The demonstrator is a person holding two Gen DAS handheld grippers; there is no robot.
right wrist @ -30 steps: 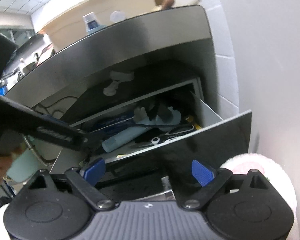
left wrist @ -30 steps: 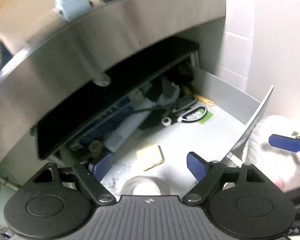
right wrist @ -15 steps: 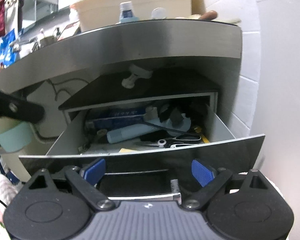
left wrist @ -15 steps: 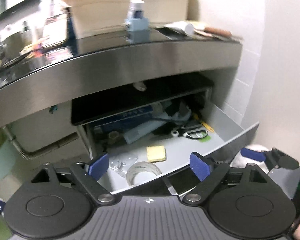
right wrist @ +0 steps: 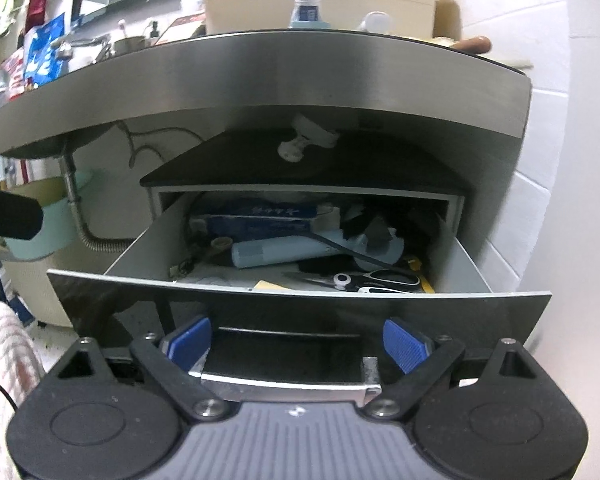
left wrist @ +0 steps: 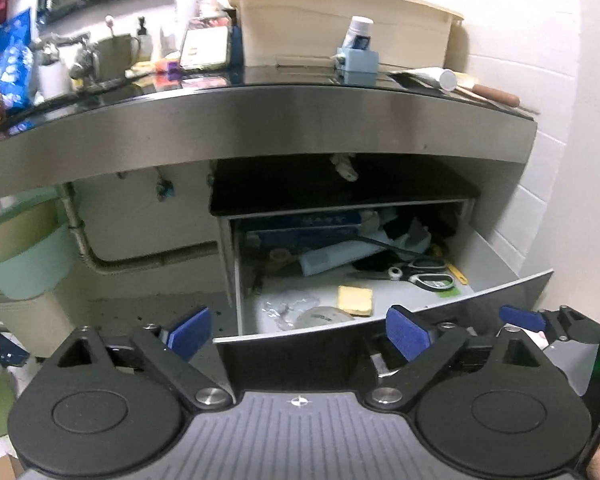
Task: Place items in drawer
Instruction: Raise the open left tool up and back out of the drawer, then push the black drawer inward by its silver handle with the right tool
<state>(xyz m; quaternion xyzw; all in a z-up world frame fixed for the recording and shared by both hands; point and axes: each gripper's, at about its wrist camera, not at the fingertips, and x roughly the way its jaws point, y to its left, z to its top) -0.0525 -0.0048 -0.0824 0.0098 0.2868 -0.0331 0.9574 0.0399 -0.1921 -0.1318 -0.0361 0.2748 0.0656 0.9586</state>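
Observation:
The grey drawer (left wrist: 496,256) under the steel counter stands pulled open; its dark front panel (right wrist: 300,304) is just ahead of both grippers. Inside lie a yellow sponge (left wrist: 354,300), a tape roll (left wrist: 324,317), scissors (left wrist: 424,274), a light blue tube (right wrist: 300,254) and blue boxes (right wrist: 260,216). My left gripper (left wrist: 298,334) is open and empty, in front of and slightly above the drawer front. My right gripper (right wrist: 298,344) is open and empty, with its fingers either side of the metal handle (right wrist: 284,388) on the drawer front. It also shows in the left wrist view (left wrist: 524,318).
The steel counter (left wrist: 260,120) overhangs the drawer and carries a cream tub (left wrist: 340,24), a blue-white bottle (left wrist: 358,52), a tube and other clutter. A corrugated pipe (left wrist: 140,264) and a mint bin (left wrist: 24,252) are at left. A tiled wall (left wrist: 560,160) stands at right.
Both grippers have pulled back and down from the drawer. The left one was over the drawer's inside; now it sits in front of the drawer panel. More of the countertop shows.

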